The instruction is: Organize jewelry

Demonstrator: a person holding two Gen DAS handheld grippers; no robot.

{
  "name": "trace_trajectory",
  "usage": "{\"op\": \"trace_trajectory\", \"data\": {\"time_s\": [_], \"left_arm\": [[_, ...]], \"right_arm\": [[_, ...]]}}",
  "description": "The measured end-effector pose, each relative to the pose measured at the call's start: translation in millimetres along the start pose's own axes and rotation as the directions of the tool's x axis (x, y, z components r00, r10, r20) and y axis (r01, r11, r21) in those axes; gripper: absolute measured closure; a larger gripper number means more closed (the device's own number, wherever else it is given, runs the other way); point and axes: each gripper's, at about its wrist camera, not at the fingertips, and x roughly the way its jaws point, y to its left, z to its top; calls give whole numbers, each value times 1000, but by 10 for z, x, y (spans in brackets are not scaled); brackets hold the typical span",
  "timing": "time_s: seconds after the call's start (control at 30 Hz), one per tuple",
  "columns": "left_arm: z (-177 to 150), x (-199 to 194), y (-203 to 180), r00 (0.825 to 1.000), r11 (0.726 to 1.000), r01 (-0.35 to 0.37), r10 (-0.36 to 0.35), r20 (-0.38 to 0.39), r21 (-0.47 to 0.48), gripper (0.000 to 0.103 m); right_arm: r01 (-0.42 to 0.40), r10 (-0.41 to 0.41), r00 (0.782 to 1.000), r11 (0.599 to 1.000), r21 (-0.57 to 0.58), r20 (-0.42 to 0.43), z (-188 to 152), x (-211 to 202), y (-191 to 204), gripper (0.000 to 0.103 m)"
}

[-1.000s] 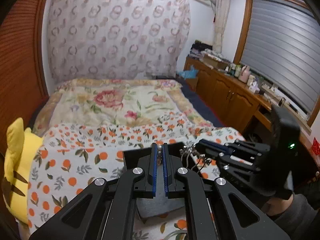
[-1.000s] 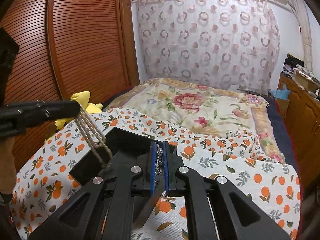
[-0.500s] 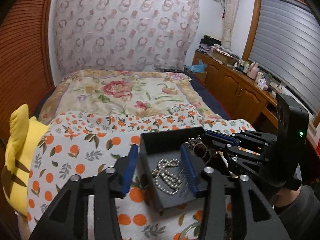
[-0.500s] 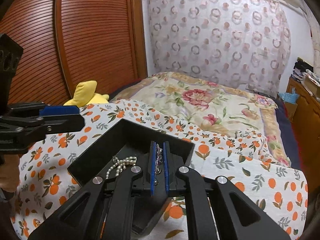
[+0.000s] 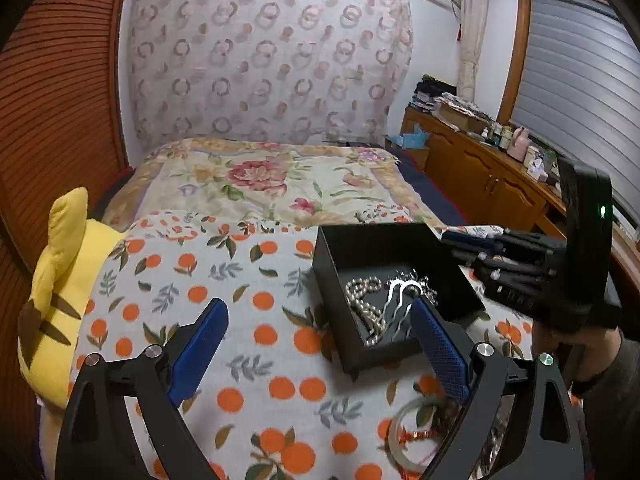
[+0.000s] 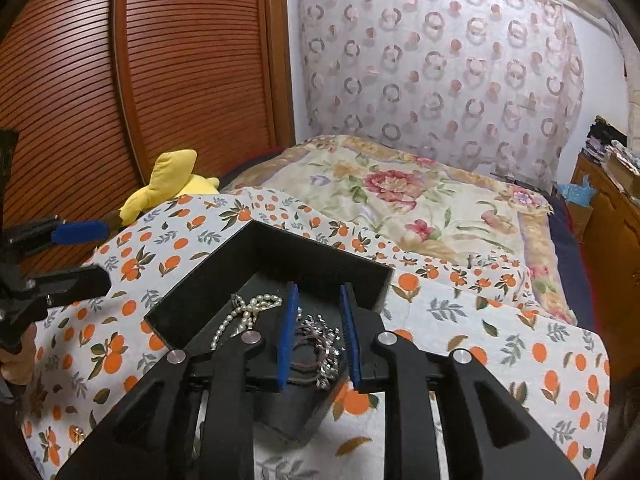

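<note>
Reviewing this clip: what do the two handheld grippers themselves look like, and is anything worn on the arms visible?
Both the left gripper and the right gripper are matte black linkage frames with silver round pivot bolts and two long fingers faced with ribbed blue pads. Seen from the left camera, the right unit has a boxy black body with a small green light. A dark grey sleeve covers that forearm. No cables show.

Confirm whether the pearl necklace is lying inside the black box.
Yes: the pearl necklace lies on the floor of the open black box, beside silver pieces.
</note>
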Motion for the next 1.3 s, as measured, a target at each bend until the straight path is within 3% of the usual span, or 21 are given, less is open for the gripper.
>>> {"op": "trace_trajectory", "data": {"time_s": [0.37, 0.47, 0.67, 0.7, 0.9, 1.1, 1.3], "left_arm": [[-384, -282, -116, 1000, 999, -5, 5, 4, 44, 8], [-524, -330, -143, 1000, 999, -1, 1, -11, 47, 8], [-741, -405, -212, 999, 999, 20, -19, -38, 32, 8], [-774, -409, -226, 999, 999, 23, -22, -42, 35, 8], [-910, -422, -329, 997, 998, 39, -35, -66, 50, 8], [-1008, -383, -386, 994, 997, 42, -36, -98, 60, 8], [-1058, -359, -385, 993, 997, 41, -34, -113, 59, 8]], "right_arm": [[-2, 1, 999, 1000, 21, 34, -375, -742, 119, 78], [-3, 2, 1000, 1000, 25, 23, -559, -926, 198, 67], [-3, 3, 1000, 999, 51, 3, -886, -1164, 286, 62], [0, 0, 1000, 999, 53, -5, -951, -1196, 306, 55], [-5, 8, 999, 998, 68, -46, -1273, -1254, 429, 40], [-62, 66, 993, 997, 45, -98, -1462, -1195, 651, 39], [-73, 74, 986, 997, 9, -150, -1526, -1089, 830, 39]]}}
